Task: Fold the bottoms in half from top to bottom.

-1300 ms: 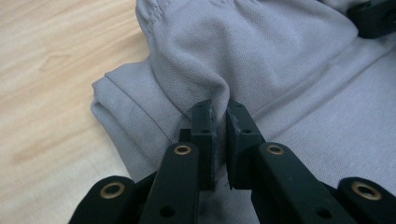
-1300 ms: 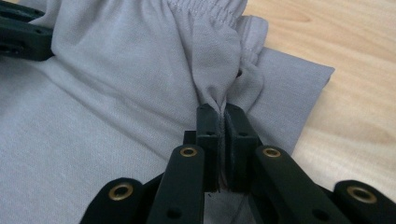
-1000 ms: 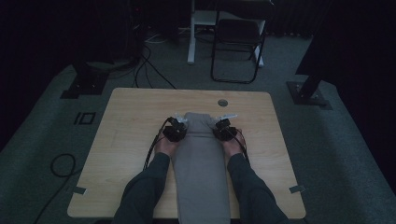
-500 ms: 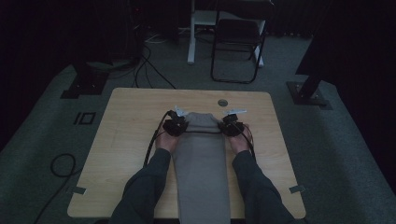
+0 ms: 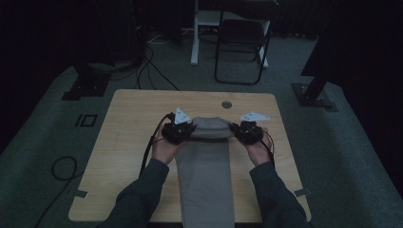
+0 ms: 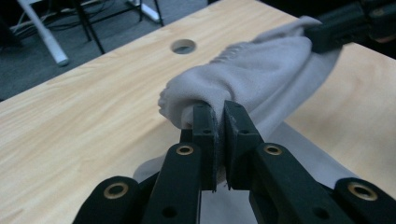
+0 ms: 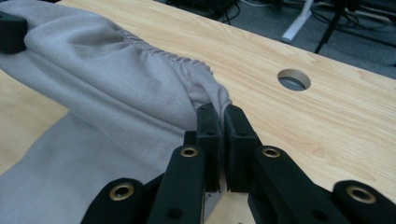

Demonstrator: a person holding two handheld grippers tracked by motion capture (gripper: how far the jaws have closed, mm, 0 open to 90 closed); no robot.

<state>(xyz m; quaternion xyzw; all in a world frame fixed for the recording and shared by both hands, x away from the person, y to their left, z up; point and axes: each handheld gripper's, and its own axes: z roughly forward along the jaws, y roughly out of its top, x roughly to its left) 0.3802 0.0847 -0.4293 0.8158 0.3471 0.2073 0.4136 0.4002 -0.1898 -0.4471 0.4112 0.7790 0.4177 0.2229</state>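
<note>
Pinching the grey cloth point(image 5: 205, 156) at its far corners: left gripper point(image 6: 215, 122) and right gripper point(image 7: 218, 122) both clamped on fabric, 12 o'clock end lifted off the table point(image 5: 128, 142). Risk: thin bite at the hem, so uneven pull could slip a corner.

cloth point(image 5: 205, 166): we see one grey garment, soft knit, gathered hem along far end | state: far edge lifted off table point(image 5: 128, 128), pinched at both corners, sagging between them | pose: long strip running toward us, near end hanging over table's near edge | rest lies flat on wood
</note>
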